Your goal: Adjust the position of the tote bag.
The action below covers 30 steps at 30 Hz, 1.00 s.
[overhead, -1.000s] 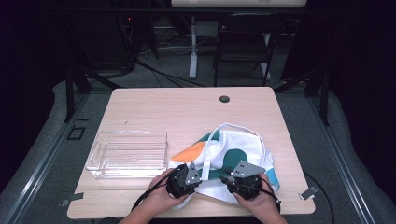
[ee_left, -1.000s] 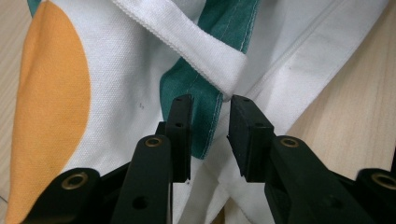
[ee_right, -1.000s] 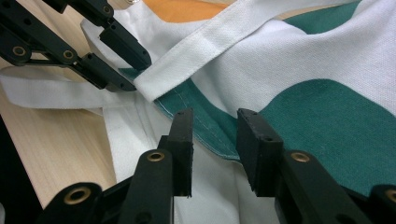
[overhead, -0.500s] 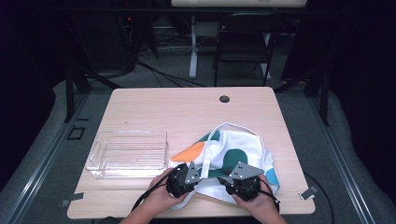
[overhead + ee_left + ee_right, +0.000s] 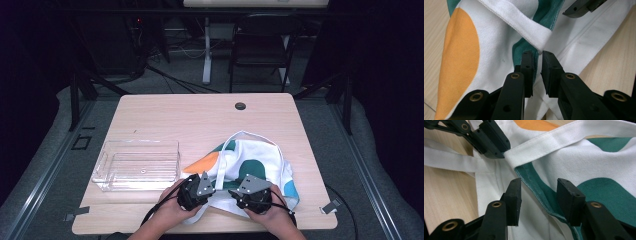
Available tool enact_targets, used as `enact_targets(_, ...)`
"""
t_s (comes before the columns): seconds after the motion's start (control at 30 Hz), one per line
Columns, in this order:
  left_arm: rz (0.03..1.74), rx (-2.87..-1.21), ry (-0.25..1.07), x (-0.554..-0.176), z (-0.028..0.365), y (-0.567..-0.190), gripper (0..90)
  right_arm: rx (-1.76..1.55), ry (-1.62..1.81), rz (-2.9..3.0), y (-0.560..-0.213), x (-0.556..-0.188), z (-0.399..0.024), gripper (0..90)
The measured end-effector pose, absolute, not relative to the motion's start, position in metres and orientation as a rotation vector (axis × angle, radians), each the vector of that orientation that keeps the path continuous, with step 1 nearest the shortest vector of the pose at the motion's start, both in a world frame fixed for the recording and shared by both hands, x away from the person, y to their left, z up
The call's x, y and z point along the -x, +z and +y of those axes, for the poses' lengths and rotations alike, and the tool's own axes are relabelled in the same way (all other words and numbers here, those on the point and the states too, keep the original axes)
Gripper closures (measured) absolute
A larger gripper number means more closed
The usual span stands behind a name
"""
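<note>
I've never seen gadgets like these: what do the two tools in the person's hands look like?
Each is a black hand-held device. The left gripper and right gripper each carry a grey three-cornered plate on top and trail a black cable toward the table's near edge. Close up, each has two flat black jaws on black arms fastened with brass-coloured rivets. The forearms are bare, with no sleeves visible.

A light wooden tabletop [image 5: 200, 115] carries a clear plastic tray [image 5: 137, 164] near its left edge and a white cloth bag with orange and green patches [image 5: 255, 167] crumpled toward the front right corner.
</note>
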State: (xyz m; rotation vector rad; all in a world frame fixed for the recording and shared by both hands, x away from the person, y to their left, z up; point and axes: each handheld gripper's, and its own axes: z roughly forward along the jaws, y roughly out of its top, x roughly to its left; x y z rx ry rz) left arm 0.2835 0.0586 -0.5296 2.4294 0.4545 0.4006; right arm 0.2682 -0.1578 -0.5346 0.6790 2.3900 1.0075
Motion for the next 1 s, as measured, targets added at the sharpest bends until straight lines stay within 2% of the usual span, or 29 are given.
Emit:
enact_targets(0.17,0.462,-2.416,0.408,-0.284,0.059,-0.529,79.3,-0.660,0.989,2.413,-0.537,-0.271,-0.154,56.1)
enact_targets(0.73,0.491,-2.393,0.402,-0.284,0.061,-0.527,78.6,-0.587,0.874,2.440,-0.541,-0.275,-0.145,72.6)
enact_targets(1.0,0.514,-2.398,0.426,-0.284,0.062,-0.530,72.5,-0.604,0.869,2.463,-0.540,-0.276,-0.144,82.5)
